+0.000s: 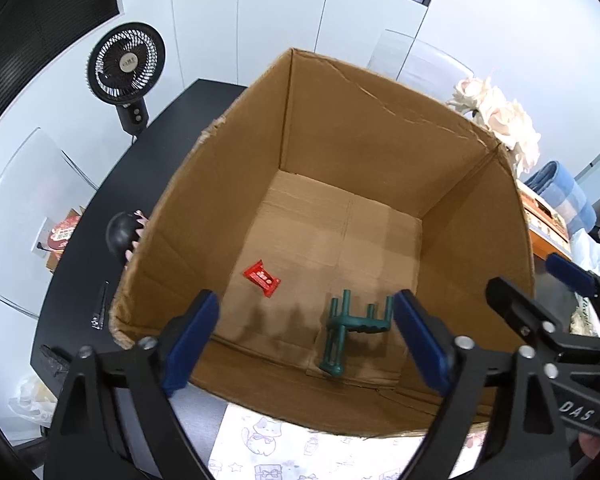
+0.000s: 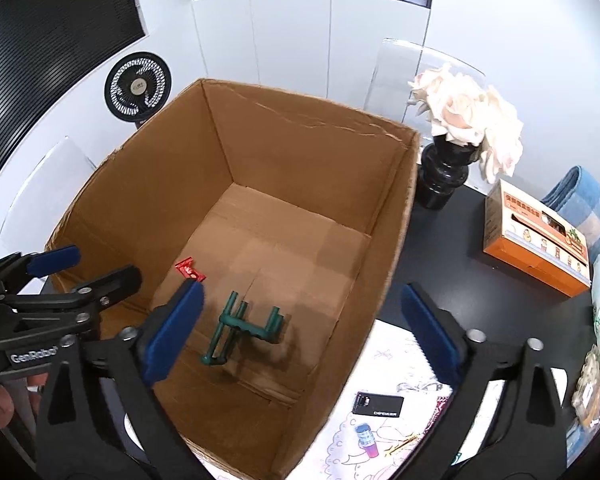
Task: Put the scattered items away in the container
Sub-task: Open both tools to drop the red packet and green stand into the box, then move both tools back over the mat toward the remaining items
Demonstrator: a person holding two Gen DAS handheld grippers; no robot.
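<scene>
One black object point(image 1: 121, 235) half behind box point(image 1: 172, 216)

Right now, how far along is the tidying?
Done: a red packet and a green plastic rack lie in the cardboard box. In hand: nothing; the left gripper and right gripper are open and empty. Left: a black card, a small bottle and nail clippers.

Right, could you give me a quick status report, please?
Both grippers, left and right, open, empty. Green rack and red packet in cardboard box. Black case outside.
</scene>
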